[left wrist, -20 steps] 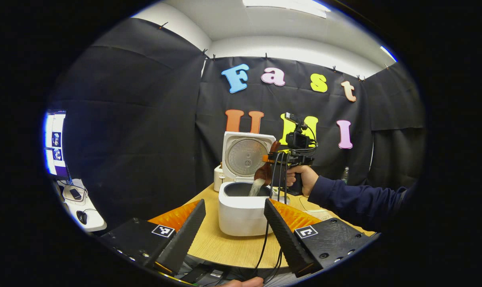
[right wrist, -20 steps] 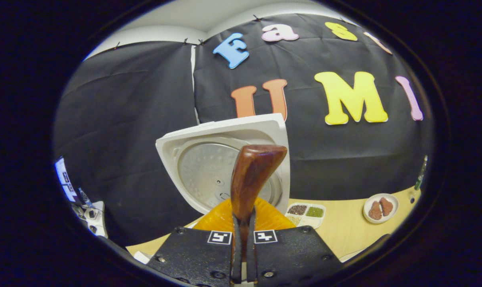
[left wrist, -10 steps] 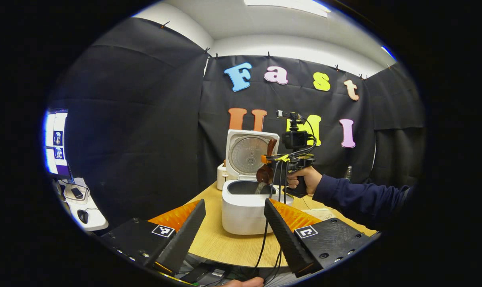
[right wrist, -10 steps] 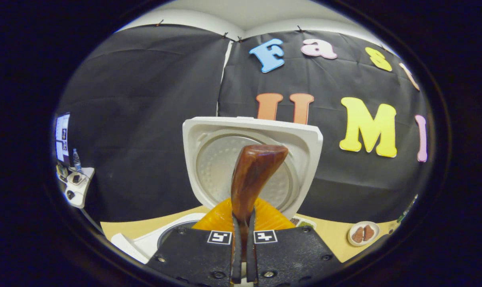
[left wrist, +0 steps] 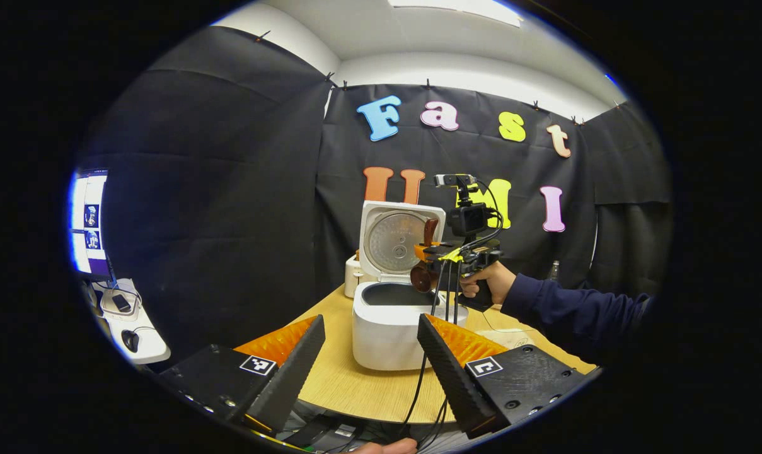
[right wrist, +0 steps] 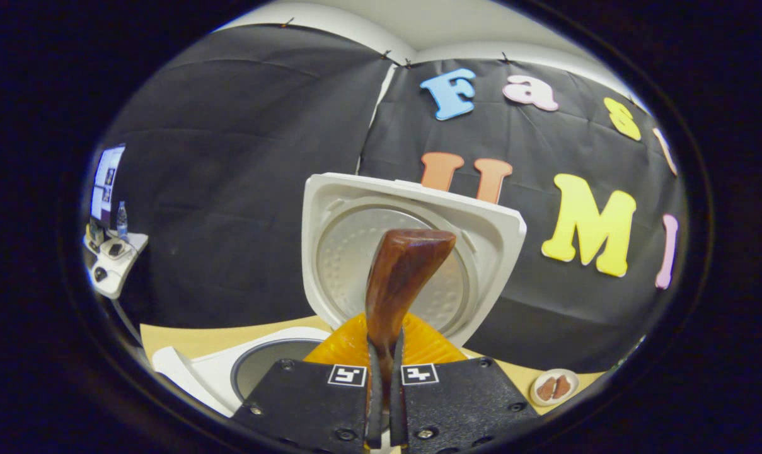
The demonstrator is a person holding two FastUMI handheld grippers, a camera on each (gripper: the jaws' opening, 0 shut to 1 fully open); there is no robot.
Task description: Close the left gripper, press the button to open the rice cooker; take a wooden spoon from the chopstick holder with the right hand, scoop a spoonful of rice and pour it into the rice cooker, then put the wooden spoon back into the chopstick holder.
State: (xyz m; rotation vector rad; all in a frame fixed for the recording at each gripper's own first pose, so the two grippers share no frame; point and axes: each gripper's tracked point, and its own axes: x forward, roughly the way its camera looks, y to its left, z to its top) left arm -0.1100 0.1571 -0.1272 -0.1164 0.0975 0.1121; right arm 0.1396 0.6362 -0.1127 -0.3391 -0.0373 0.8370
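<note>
While right hand-held gripper (right wrist: 381,403) clamps glossy brown wooden spoon (right wrist: 398,277) — left hand-held gripper (left wrist: 371,359) wide open, empty.

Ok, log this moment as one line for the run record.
lid: open | right gripper: shut on wooden spoon, over rice cooker | left gripper: open, held back | next: likely return spoon to holder

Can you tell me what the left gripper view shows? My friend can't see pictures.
A hand holds the right gripper, which grips a wooden spoon above the open white rice cooker on a wooden table. The cooker's lid stands up. Near the camera, the left gripper is open, its two fingers spread apart.
</note>
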